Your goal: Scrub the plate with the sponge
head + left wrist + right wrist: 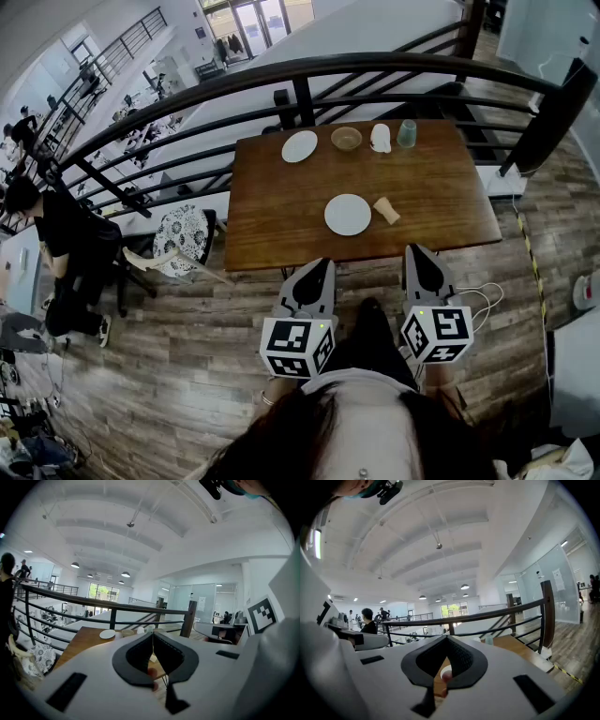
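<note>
Beyond the closed tips of my left gripper [322,266] and my right gripper [418,251], both held at the near edge of the wooden table [272,220], much was hard to read. Each gripper's own view was mostly filled by its white body, so the tabletop showed only as a sliver. Below the right gripper's jaws I saw a pale round patch that I could not tell for certain as a plate. Below the left's I saw a scrap of wood and something light I could not name. Both pairs of jaws were pressed together with nothing between them. From the head view I counted two plates, one bowl [346,139], one white cup [380,138], one clear glass [407,133] and one sponge. The plate [348,214] to be scrubbed lay flat ahead of my left gripper and a little toward the right one, well clear of both. The tan sponge [386,210] lay just beside it on the right gripper's side, not touching it. The second plate [300,146], bowl, cup and glass stood in a row along the far edge, before the dark railing [309,67]. Far off on the left gripper's side sat one person [52,230] in black. My two marker cubes [298,347] carried black-and-white squares. A sheet [201,603] on the glass wall, seen past the left gripper, was too small to read.
</note>
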{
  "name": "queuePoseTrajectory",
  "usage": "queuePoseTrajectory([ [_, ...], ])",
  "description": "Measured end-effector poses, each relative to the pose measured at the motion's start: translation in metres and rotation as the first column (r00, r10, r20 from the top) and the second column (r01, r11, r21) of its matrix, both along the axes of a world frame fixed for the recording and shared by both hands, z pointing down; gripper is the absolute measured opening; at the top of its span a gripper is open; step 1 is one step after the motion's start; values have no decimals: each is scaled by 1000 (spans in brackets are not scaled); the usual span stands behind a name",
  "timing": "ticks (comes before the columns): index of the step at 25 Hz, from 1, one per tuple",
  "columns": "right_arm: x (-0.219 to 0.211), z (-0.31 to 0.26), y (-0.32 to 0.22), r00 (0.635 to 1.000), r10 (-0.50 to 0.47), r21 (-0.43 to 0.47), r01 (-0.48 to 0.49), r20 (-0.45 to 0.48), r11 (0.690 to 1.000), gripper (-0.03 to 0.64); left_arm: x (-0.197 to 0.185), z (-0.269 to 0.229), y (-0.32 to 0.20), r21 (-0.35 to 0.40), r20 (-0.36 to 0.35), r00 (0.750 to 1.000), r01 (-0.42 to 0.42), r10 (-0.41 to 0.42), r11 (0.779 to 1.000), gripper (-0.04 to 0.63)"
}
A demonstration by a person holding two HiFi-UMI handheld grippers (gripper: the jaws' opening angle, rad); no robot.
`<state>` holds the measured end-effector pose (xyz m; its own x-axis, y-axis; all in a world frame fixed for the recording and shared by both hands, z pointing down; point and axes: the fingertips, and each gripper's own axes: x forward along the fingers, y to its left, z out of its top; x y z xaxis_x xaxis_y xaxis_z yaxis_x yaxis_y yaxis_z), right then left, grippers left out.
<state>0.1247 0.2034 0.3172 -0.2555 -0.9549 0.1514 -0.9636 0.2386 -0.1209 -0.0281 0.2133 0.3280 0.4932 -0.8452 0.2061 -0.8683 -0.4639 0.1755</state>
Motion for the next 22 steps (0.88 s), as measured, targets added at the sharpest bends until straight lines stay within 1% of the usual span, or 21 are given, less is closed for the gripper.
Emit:
queuePoseTrajectory([
  [14, 8, 7, -41, 1000, -22, -6, 22, -16, 1000, 35, 16, 9, -45, -23, -3, 1000, 4, -4, 1000, 12],
  [22, 17, 16, -69, 998, -49, -33, 48, -32, 998, 37, 25, 16, -70, -34, -6, 1000, 19, -19, 999, 14],
])
